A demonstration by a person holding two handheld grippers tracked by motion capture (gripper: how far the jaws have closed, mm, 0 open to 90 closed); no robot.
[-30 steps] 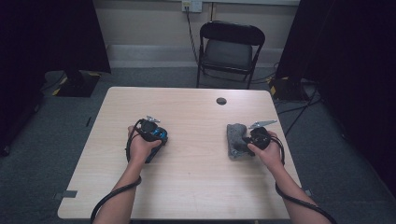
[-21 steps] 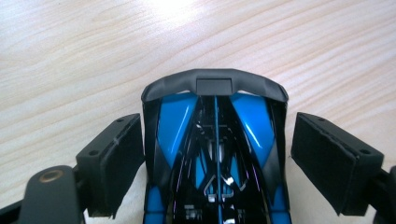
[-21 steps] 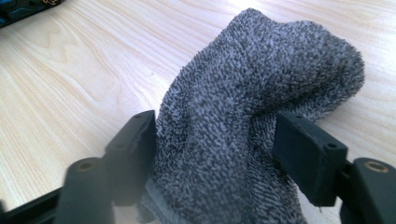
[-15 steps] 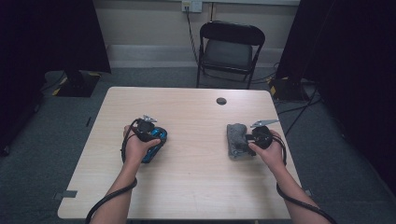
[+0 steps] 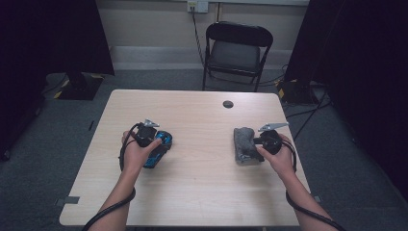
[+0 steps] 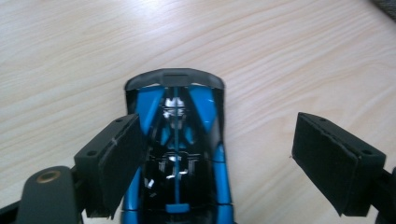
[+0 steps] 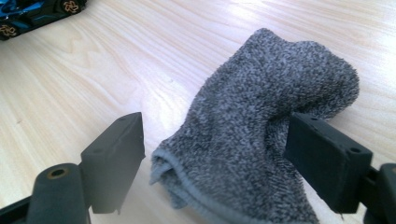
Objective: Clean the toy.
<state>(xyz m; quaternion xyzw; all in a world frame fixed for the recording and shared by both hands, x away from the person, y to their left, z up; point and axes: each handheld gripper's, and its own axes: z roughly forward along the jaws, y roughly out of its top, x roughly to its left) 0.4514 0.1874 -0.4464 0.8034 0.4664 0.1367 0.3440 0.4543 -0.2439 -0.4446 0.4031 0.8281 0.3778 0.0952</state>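
Now the person's left gripper [image 5: 156, 144] hangs over a blue and black toy car [image 6: 180, 154] on the left half of the wooden table [image 5: 202, 192]. Its jaws have just been opening and stand wide, with the car between them; one pad sits close beside the car's flank, the other well clear, so nothing is gripped. Over on the right half, the right gripper [image 5: 250, 147] is at a folded grey cloth [image 7: 261, 135] that lies flat on the table. Those jaws have also just been opening; the cloth's edge lies between them, one pad close against its far fold and the other off it. A small dark disc [image 5: 228, 104] sits near the table's far edge.
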